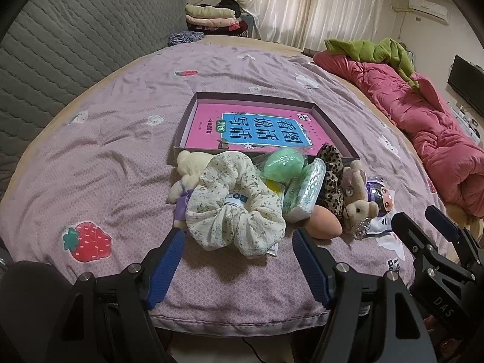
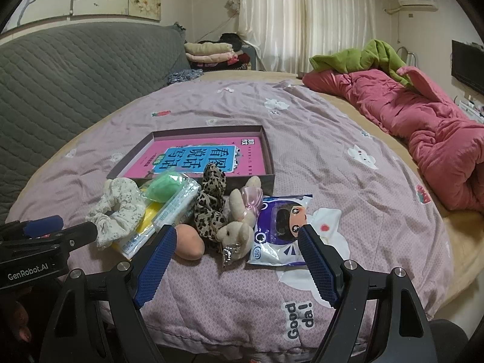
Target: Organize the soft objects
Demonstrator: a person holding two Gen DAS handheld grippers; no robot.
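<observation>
A heap of soft items lies on the bed in front of a shallow box (image 1: 332, 127) (image 2: 269, 157) holding a pink book. The heap has a cream floral scrunchie (image 1: 233, 208) (image 2: 121, 211), a cream plush (image 1: 190, 166), a green sponge (image 1: 282, 165) (image 2: 165, 186), a tissue pack (image 1: 305, 193) (image 2: 175, 205), a leopard scrunchie (image 1: 331, 178) (image 2: 210, 205), a peach beauty sponge (image 1: 325, 224) (image 2: 187, 242), a beige plush bunny (image 1: 360, 205) (image 2: 239, 230) and a purple wipes pack (image 2: 278, 236). My left gripper (image 1: 237, 234) stands open just before the floral scrunchie. My right gripper (image 2: 237, 233) stands open before the bunny.
The purple quilt (image 1: 121, 157) with strawberry prints covers the bed. A pink duvet (image 2: 423, 124) and green blanket (image 2: 363, 57) lie along the right side. A grey quilted headboard (image 1: 75, 45) rises on the left. Folded clothes (image 2: 208, 53) are stacked at the back.
</observation>
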